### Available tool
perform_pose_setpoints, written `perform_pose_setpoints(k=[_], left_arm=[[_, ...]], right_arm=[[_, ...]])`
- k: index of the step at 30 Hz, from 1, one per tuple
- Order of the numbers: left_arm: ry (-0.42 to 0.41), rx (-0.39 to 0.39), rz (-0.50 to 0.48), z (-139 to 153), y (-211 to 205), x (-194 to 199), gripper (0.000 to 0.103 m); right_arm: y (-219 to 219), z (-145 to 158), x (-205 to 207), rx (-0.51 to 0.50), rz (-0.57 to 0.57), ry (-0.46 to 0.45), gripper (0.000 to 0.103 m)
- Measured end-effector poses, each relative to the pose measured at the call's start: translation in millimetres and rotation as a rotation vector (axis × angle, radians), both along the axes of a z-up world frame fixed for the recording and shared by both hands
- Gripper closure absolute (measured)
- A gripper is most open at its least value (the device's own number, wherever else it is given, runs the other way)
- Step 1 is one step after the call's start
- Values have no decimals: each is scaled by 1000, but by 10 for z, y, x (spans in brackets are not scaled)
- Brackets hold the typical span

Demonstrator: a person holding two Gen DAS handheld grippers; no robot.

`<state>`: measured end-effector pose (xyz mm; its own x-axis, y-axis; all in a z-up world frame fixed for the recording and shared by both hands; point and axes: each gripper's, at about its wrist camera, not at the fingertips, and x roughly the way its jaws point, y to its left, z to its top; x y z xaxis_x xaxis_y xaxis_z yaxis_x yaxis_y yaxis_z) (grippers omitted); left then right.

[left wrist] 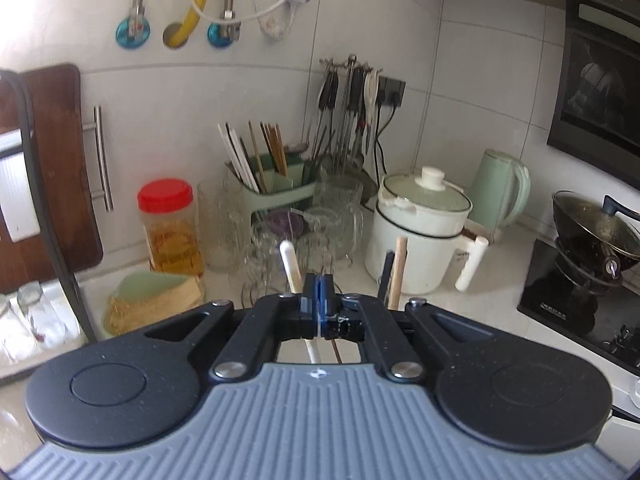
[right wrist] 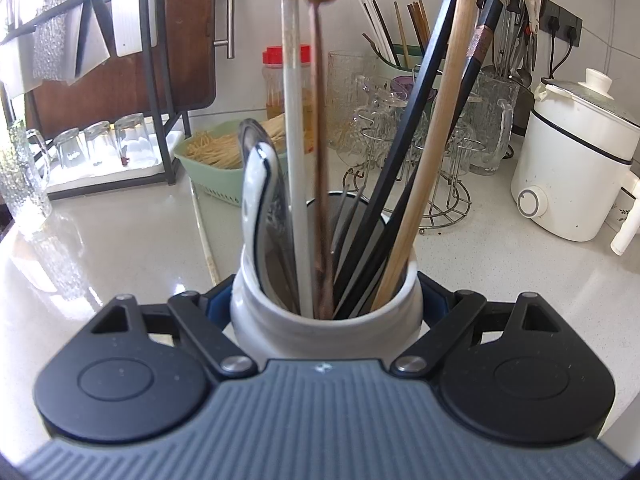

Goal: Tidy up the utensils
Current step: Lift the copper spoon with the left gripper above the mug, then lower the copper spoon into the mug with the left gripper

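Right claw (right wrist: pixel 326 304) is clamped around a white ceramic utensil jar (right wrist: pixel 326 316), one blue pad on each flank, apparently to steady it while items go in. The jar stands on the desk (right wrist: pixel 100 232) and holds a metal spoon (right wrist: pixel 262 196) bowl-up, a white chopstick (right wrist: pixel 294 140), a brown long-handled spoon (right wrist: pixel 320 120) bowl-up, black chopsticks (right wrist: pixel 420 128) and a wooden chopstick (right wrist: pixel 436 128), all leaning on the rim. Left claw (left wrist: pixel 318 298) has its pads pressed together; in the left wrist view something thin and pale runs beneath them, but whether it is pinched there cannot be told. Tips of the white, black and wooden sticks rise just beyond this claw, so it likely hovers near the jar. The desk is pale speckled stone, glossy under window glare. Around it: a white-tiled wall, a green chopstick caddy (left wrist: pixel 276 188), glass mugs on a wire stand (right wrist: pixel 404 184), a red-lidded jar (left wrist: pixel 170 224), a green basket of dry noodles (right wrist: pixel 216 152), a white electric pot (left wrist: pixel 420 232), a green kettle (left wrist: pixel 500 188), and a wok (left wrist: pixel 592 224) on the cooktop.
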<state>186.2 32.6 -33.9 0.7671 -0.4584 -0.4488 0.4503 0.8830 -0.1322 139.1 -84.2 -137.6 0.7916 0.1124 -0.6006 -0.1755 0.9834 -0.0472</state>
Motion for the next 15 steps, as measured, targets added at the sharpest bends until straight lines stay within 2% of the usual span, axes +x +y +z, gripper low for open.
perform_pose_setpoints(k=[13, 15], left_arm=[[136, -5, -39, -118, 3, -21, 102], [193, -26, -53, -134, 11, 13, 102]], right_arm=[[17, 3, 13, -1, -8, 3, 12], [12, 3, 14, 2, -5, 2, 12]])
